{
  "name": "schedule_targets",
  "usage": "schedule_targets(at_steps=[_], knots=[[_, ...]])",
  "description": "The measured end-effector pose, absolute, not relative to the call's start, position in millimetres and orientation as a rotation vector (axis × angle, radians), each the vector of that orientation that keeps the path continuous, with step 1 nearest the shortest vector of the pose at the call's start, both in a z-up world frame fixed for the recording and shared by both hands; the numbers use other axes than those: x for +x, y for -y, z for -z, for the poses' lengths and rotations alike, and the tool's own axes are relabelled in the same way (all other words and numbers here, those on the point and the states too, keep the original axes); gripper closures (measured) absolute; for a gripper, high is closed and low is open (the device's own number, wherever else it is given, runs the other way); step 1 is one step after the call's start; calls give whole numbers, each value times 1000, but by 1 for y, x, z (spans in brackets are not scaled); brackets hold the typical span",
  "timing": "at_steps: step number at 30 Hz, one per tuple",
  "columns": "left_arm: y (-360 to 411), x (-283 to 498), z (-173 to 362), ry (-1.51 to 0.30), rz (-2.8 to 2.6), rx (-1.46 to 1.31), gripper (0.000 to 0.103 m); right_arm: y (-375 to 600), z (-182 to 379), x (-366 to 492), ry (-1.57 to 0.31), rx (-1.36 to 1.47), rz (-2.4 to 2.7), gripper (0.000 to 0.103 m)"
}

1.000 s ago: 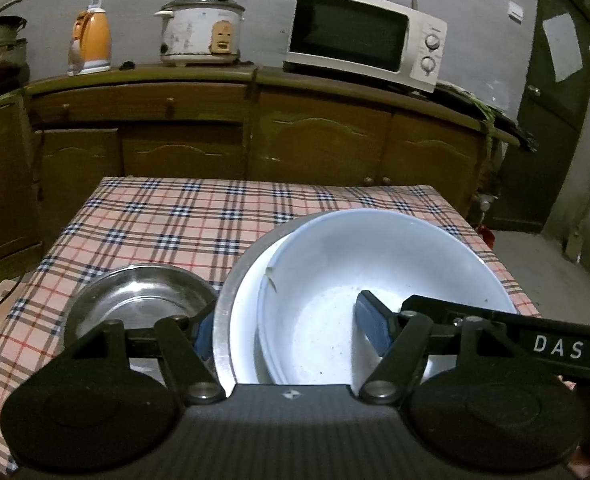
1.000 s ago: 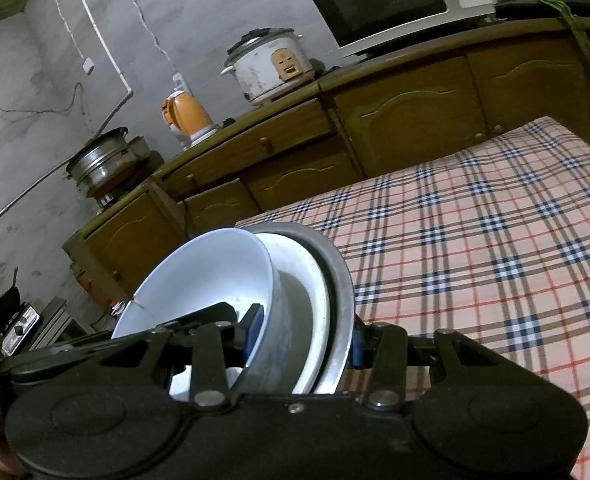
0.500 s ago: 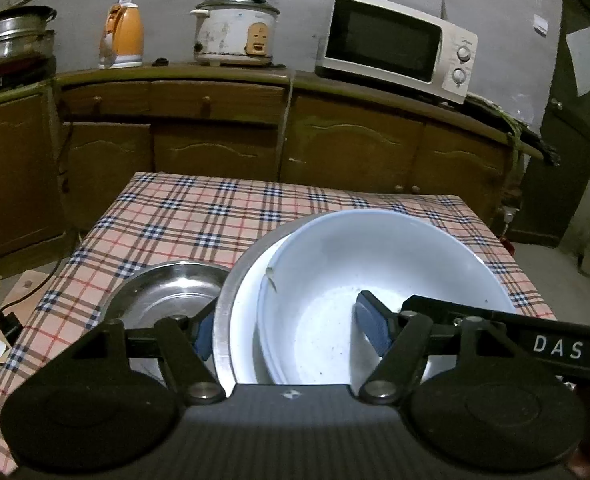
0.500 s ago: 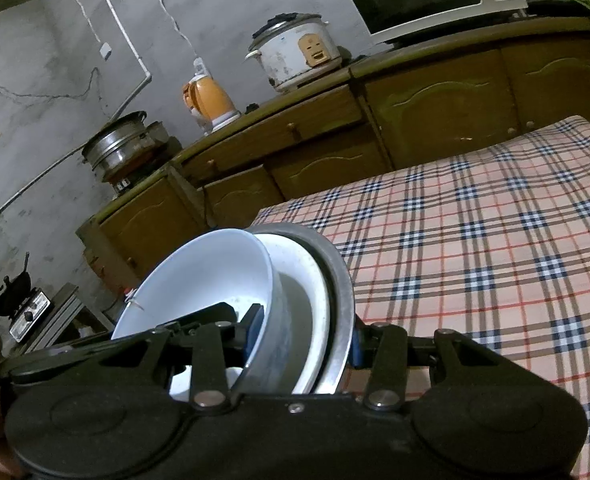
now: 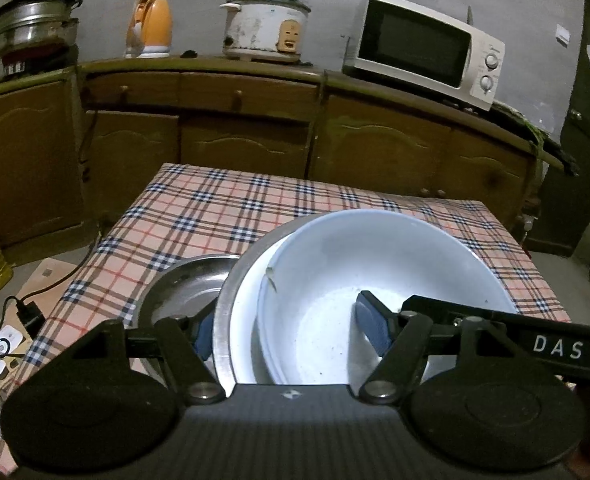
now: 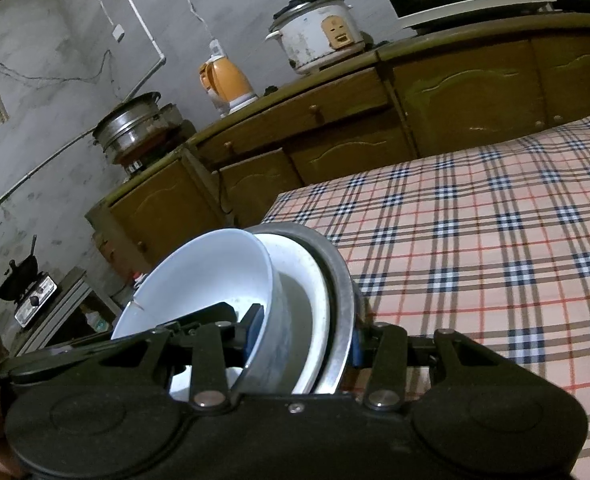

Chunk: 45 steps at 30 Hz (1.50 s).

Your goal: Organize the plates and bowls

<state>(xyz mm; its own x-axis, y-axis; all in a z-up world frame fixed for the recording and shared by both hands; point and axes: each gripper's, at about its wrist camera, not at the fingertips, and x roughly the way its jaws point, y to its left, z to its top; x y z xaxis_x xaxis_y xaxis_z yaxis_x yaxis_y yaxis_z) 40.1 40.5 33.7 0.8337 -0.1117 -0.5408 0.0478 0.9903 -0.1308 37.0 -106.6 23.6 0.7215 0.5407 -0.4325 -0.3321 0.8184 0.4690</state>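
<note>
Black left tool: blue pads, silver pivot screws, white "DAS" lettering on 1 arm.

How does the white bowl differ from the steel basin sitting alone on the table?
The white bowl is white and matte; the steel basin is shiny metal. The bowl sits nested in a stack with a metal-rimmed dish, clamped by both hand-held grippers; the basin rests loose on the checked cloth, ungripped. The bowl looks deeper. Both are round, upright and empty.
</note>
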Motion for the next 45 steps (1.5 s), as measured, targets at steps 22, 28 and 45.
schedule_targets(at_steps=[22, 28, 45], knots=[[-87, 46, -25, -595, 36, -136, 31, 53, -12, 59, -628, 348, -544, 51], [-99, 52, -21, -604, 32, -140, 31, 38, -9, 65, -640, 342, -547, 51], [-134, 92, -31, -598, 31, -113, 31, -1, -18, 110, -632, 361, -557, 51]])
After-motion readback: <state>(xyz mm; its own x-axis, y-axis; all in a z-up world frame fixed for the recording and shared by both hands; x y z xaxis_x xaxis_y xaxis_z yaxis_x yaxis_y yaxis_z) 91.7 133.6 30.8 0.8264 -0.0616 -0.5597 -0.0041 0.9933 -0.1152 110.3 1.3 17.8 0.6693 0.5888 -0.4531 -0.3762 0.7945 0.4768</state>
